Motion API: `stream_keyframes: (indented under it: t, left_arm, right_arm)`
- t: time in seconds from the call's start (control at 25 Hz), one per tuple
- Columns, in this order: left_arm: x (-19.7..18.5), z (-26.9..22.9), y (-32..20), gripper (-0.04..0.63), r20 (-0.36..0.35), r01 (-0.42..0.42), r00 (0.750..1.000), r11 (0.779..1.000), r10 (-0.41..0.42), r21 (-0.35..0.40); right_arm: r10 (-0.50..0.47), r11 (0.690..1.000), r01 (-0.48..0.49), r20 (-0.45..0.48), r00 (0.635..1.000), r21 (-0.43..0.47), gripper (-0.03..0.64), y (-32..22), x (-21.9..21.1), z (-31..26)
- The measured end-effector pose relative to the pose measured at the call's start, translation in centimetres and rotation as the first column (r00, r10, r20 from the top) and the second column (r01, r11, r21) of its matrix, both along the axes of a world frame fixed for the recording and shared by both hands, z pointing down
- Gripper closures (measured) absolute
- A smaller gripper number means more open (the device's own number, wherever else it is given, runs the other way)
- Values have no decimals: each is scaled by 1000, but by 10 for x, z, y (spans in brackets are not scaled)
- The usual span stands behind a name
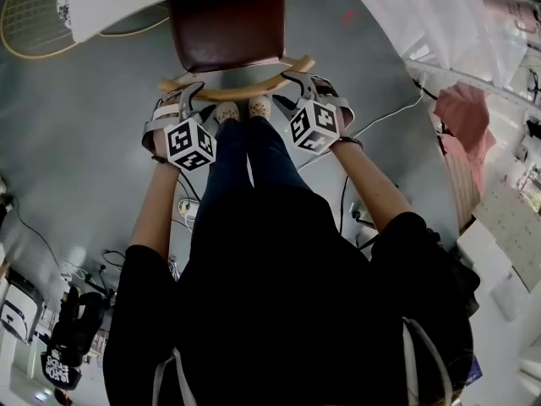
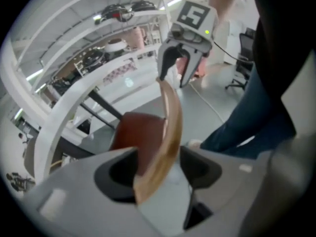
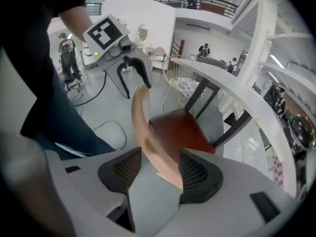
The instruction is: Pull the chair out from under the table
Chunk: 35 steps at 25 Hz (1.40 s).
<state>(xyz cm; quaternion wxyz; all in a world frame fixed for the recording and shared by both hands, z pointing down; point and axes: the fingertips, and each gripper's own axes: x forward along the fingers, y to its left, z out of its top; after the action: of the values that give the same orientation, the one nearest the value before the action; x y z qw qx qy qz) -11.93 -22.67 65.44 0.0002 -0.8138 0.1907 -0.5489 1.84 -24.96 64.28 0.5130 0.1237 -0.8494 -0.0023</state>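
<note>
The chair has a dark red seat (image 1: 226,24) tucked partly under the white table (image 1: 127,2), and a curved wooden backrest rail (image 1: 237,76) facing me. My left gripper (image 1: 188,91) straddles the rail's left end and my right gripper (image 1: 303,81) its right end. In the left gripper view the rail (image 2: 170,127) runs up between the open jaws of my left gripper (image 2: 158,174), with a gap on either side. In the right gripper view the rail (image 3: 143,127) passes between the open jaws of my right gripper (image 3: 160,169), close to the right pad (image 3: 197,174).
The person's feet (image 1: 241,108) stand just behind the backrest. Cables (image 1: 372,125) trail over the grey floor to the right. A round wire-mesh chair (image 1: 34,15) sits at the far left, pink cloth (image 1: 465,112) at the right, and black table legs (image 3: 237,125) beside the seat.
</note>
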Motion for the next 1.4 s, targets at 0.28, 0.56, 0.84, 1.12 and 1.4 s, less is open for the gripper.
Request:
stream_keyframes:
  t: [0.28,0.56,0.84,1.12,1.4]
  left_arm:
    - [0,23,-3,316,109,-131,985,990,135,-49]
    - [-7,52,6,336,230,-236,937,961,264,-144]
    - [-16,70,3,433,341,-310,881,945,327,-103]
    - [-13,70,20,439,348,-310,867,933,356,-182]
    - [-2,70,65,442,305,-336,873,923,380,-190]
  right_arm:
    - [-336,915,383,-289,896,123,419,2,3,33]
    - [-430,837,534,-460,777,118,420,-3,1,62]
    - [-410,807,574,-567,714,139,460,-13,3,77]
    - [-407,819,568,-614,676,83,463,3,8,79]
    - [-420,810,583,-627,656,68,466,43,17,81]
